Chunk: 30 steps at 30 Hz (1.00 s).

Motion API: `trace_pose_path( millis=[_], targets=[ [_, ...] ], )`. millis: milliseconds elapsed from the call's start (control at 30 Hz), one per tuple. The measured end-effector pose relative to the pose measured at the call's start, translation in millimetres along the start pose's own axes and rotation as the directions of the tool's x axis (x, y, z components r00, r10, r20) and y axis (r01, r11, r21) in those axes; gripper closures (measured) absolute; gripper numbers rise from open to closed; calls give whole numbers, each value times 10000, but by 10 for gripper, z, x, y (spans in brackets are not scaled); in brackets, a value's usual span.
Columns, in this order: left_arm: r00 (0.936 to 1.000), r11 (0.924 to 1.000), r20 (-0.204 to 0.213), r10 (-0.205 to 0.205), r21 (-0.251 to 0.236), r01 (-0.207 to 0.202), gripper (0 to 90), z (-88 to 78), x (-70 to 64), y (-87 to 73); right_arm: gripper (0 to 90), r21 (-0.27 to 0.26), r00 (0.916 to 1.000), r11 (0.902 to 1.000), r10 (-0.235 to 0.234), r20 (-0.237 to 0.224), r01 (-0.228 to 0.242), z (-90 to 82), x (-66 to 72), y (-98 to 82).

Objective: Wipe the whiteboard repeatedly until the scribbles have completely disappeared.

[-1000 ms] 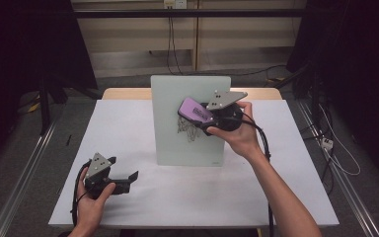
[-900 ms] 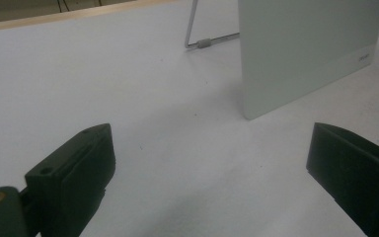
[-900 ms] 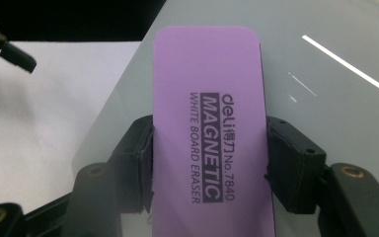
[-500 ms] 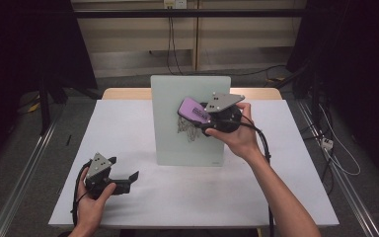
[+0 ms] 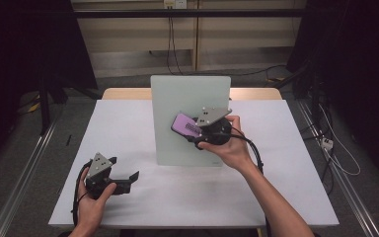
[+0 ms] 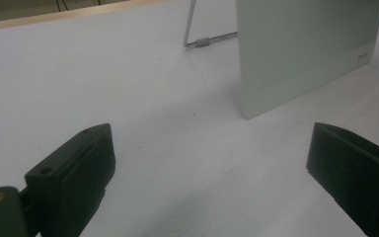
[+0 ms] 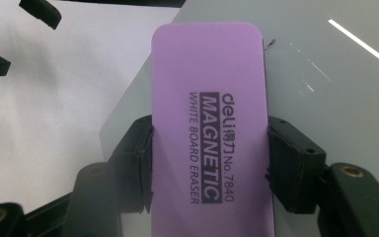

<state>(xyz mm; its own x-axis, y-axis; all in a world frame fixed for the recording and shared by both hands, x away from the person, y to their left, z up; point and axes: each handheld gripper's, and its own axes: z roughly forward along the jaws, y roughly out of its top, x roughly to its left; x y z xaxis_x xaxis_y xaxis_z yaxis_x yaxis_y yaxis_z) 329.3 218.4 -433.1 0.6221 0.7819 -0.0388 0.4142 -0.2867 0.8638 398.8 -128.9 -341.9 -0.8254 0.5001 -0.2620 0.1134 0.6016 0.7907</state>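
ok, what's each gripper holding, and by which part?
The right gripper is shut on the purple whiteboard eraser, clamped across its long side edges near the lower half. The left gripper is open and holds nothing.

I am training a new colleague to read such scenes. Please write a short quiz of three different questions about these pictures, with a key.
1. True or false: the right gripper has its fingers closed on the purple eraser.
2. Multiple choice: where is the left gripper? A) on top of the whiteboard B) low over the white table, near its front left, fingers apart with nothing between them C) holding the eraser
3. Short answer: how does the whiteboard stand on the white table?

Key:
1. True.
2. B.
3. Upright, propped by a metal stand behind it.
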Motion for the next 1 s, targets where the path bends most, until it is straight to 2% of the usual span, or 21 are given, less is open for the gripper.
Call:
trace_pose_path(
  millis=[167, 633, 800, 1000],
  targets=[
    [10000, 10000, 4, -21, 9, 21, 46, 4, -2, 0, 415, 44, 9999, 10000, 14, -155, -14, -2, -24, 19],
    [10000, 10000, 27, -46, -36, 46, 46, -2, 3, -1, 415, -672, 9989, 9977, 146, 455, -115, -135, -248, 355],
    [9999, 9999, 10, -101, -66, 101, 46, -9, 7, -4, 416, -572, 9991, 9984, 38, 424, -14, -108, -216, 331],
    [10000, 9999, -31, -60, -113, 59, 46, -7, -5, 0, 416, -185, 9993, 9995, -262, 277, 267, -22, -90, 219]
  ],
)
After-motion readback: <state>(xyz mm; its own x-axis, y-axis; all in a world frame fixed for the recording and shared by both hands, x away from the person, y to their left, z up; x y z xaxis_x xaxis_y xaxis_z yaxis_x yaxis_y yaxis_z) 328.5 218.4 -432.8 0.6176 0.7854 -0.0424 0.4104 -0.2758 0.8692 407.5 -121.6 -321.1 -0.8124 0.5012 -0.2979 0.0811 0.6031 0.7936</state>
